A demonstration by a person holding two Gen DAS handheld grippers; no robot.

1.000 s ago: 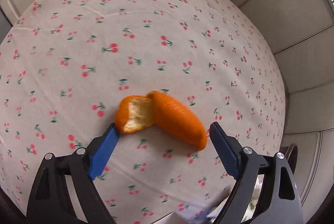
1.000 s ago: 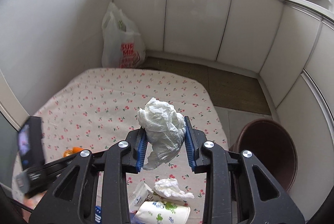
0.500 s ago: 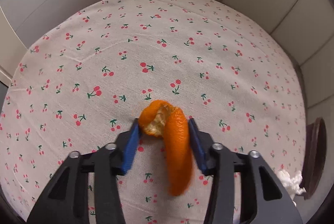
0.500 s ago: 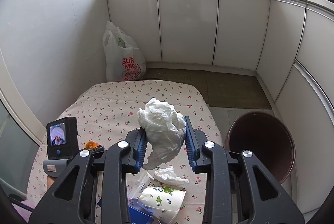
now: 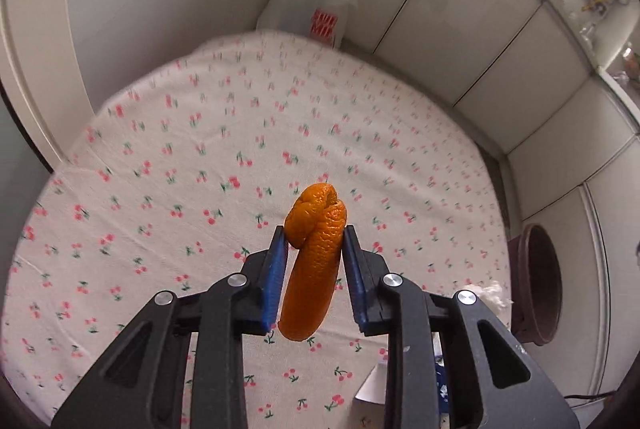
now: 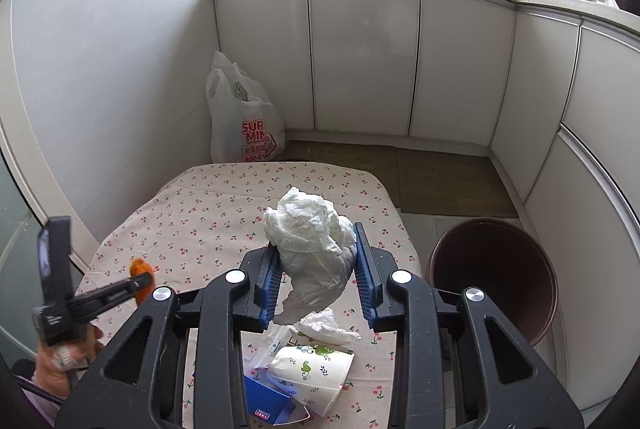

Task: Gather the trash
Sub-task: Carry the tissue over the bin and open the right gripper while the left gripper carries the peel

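My left gripper [image 5: 313, 235] is shut on an orange peel [image 5: 314, 261] and holds it above the cherry-print tablecloth [image 5: 200, 157]. It also shows at the left of the right wrist view [image 6: 142, 275] with the peel [image 6: 138, 266]. My right gripper [image 6: 316, 261] is shut on a crumpled white tissue wad [image 6: 312, 245], held above the table. A dark brown trash bin [image 6: 496, 281] stands on the floor right of the table; it also shows in the left wrist view [image 5: 536, 285].
On the near table end lie a small crumpled tissue [image 6: 328, 325], a paper cup on its side [image 6: 312, 373], a clear plastic bag [image 6: 272, 349] and a blue carton [image 6: 268, 405]. A white shopping bag [image 6: 244, 125] stands by the wall. White cabinets [image 6: 360, 57] surround the floor.
My left gripper closed on the orange peel and lifted it off the tablecloth. My right gripper rose a little, still holding the tissue wad.
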